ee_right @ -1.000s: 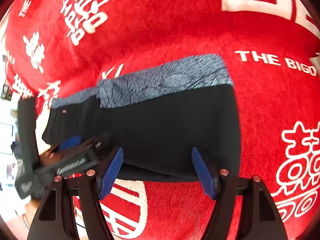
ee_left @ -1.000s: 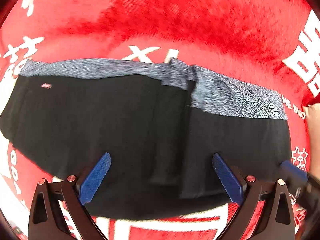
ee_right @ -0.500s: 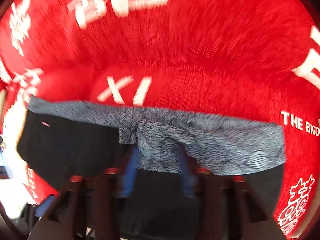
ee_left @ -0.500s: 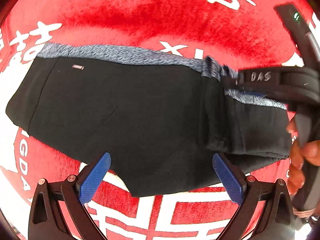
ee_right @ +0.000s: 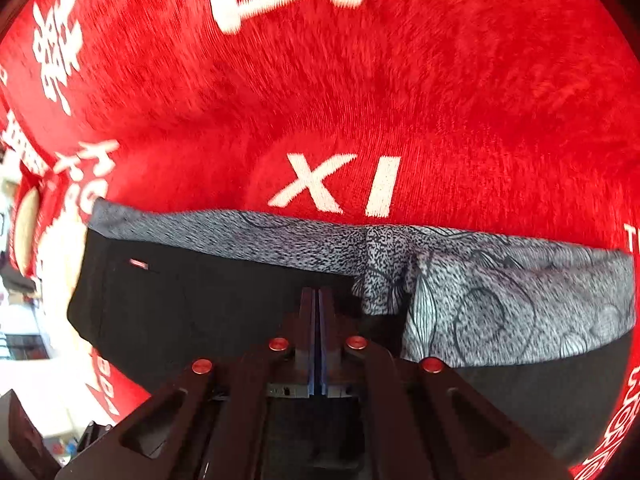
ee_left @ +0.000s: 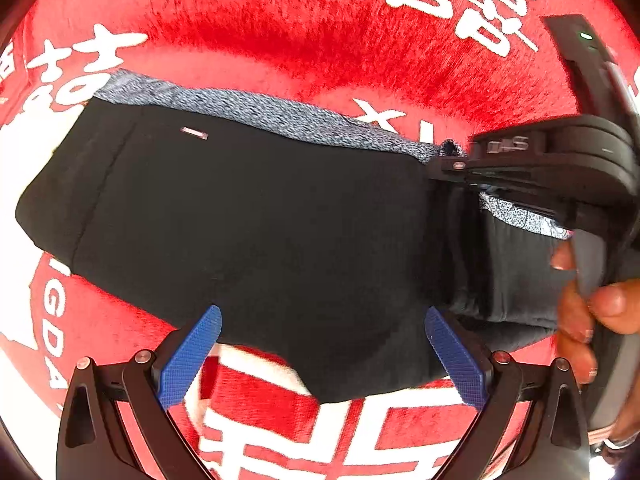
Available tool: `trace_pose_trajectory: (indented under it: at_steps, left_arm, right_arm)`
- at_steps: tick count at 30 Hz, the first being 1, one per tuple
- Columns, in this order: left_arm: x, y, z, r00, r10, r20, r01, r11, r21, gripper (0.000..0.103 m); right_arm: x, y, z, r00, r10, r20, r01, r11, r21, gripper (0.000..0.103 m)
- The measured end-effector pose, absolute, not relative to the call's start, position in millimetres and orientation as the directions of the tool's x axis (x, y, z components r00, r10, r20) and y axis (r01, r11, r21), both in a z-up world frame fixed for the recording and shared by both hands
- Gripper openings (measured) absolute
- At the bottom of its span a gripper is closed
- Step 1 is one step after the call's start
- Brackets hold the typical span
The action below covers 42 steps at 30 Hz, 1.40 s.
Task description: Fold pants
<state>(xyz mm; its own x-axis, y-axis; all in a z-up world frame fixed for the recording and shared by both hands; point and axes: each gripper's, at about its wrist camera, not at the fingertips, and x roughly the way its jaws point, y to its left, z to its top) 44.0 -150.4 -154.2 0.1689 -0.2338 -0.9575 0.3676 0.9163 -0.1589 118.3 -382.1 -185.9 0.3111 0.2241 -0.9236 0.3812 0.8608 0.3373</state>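
Black knit pants with a grey patterned waistband (ee_left: 248,216) lie flat and partly folded on a red plush cloth with white lettering (ee_left: 304,28) that covers the tabletop. The left hand-held gripper (ee_left: 320,352) hovers over the near hem, blue pads wide apart, holding nothing. The right hand-held gripper (ee_right: 316,320) has its fingers pressed together at the black fabric just below the waistband; whether cloth is pinched between them cannot be told.

Risk, judged: if the pinch takes only the top layer, lifting would peel the fold apart; the plush nap could also drag the lower layer and skew the edges.

Surroundings: the person's bare hand (ee_left: 588,312) and the right tool body overhang the right end of the pants, hiding that corner from the left camera.
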Motion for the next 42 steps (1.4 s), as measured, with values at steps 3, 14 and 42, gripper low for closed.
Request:
trace_pose_trajectory:
  at_steps: [3,14,42]
  left_arm:
    - [42.7,-141.6,-154.9,0.153,-0.227,-0.962,0.364,0.918,-0.159,0.102]
    - [38.7,-137.2,-163.6,0.126,-0.212,-0.969,0.346,0.925,-0.157,0.102]
    - [51.0,-87.1,-173.1,0.114,-0.220,-0.969,0.166,0.966,-0.200,0.102]
  right_arm:
    - [96.7,-390.1,-169.0,0.307,0.196,-0.931,0.383,0.870,0.309,0.040]
    - [29.6,-406.1,-157.5,0.269,0.113,-0.957,0.415,0.883,0.221,0.051]
    - [28.6,-363.0,-192.8,0.178,0.082,-0.981,0.299,0.945,0.133,0.093]
